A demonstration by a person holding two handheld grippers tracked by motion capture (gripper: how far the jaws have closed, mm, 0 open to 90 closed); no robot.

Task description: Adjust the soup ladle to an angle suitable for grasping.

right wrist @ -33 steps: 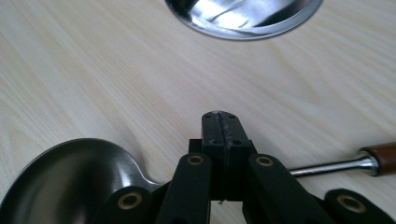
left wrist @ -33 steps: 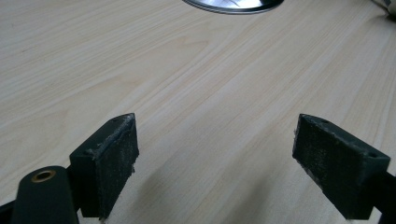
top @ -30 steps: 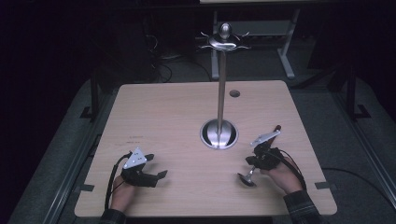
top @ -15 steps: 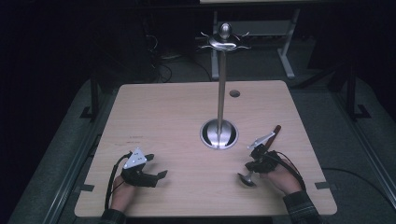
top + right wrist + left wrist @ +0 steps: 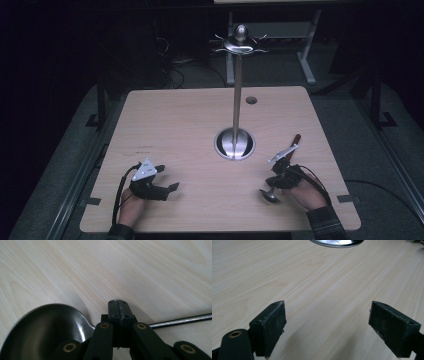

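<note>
Near the front right corner of the wooden desk (image 5: 190,125), the right tool (image 5: 278,181) has its jaws pressed together on the handle of a metal ladle (image 5: 270,195). From the high view, the ladle's dark, shiny bowl lies on the desk just in front of the person's right hand (image 5: 305,190), while its thin handle slants up and away toward a reddish tip. The right gripper view shows the ladle (image 5: 47,330) at the lower left, its bowl hollow side up, and its handle running out to the right from beneath the closed jaws of the right tool (image 5: 119,305).

At the front left, the left tool (image 5: 167,187) rests low on the desk in the person's left hand (image 5: 131,209), well apart from the ladle. Its jaws stand wide apart with nothing between them; the left gripper view shows the left tool (image 5: 327,326) over bare wood.

Between the two hands and farther back, a tall metal stand (image 5: 237,90) rises from a round base set on the desk, with small hooks around its top.
</note>
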